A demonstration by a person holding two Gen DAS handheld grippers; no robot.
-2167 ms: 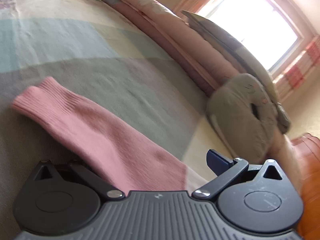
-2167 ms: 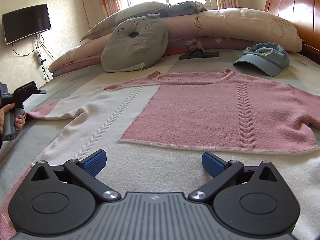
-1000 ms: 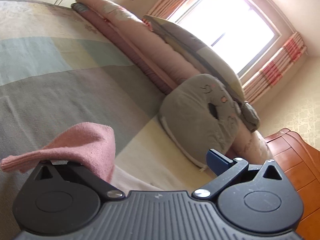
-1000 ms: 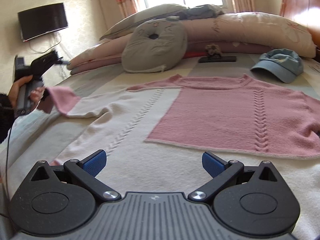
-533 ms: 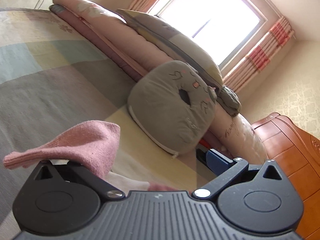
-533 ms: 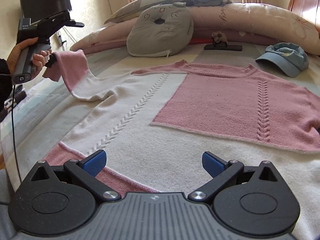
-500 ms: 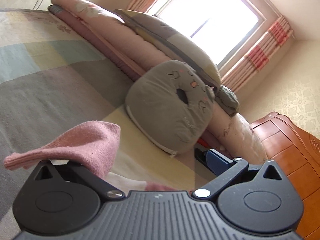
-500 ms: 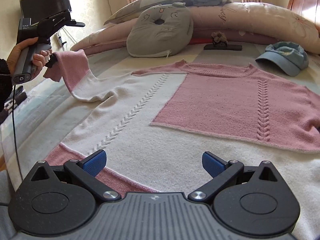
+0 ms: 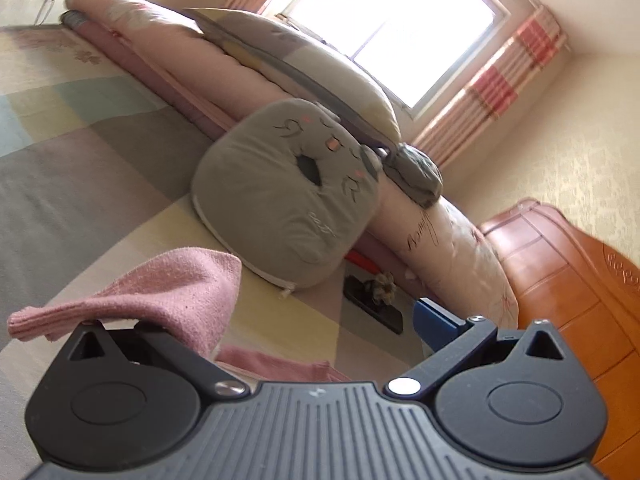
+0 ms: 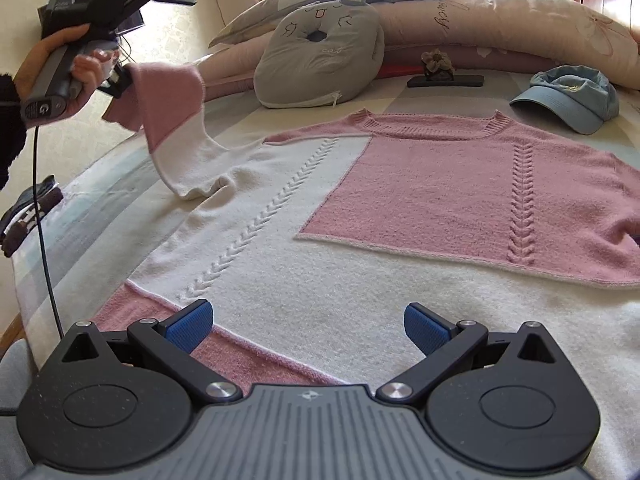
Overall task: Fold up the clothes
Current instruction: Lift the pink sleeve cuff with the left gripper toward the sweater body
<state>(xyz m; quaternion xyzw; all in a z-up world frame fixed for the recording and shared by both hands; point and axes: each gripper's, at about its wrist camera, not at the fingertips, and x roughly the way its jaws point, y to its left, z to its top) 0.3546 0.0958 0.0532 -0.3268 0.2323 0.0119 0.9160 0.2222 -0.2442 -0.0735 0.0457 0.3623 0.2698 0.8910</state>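
One sleeve cuff [image 9: 160, 292] hangs off the left hand-held gripper [image 9: 276, 320], raised above the bed [image 9: 100, 168], presumably to swing across the body; whether it's clamped, can't tell here.

Right view: sweater [image 10: 360, 208] flat mid-bed, right hand-held gripper [image 10: 308, 326] spread wide above the hem, holding nothing.

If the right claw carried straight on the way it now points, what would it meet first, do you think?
Most likely the sweater: the open right claw points low across its white panel, which lies flat on the bed just ahead. How high the claw rides is unclear.
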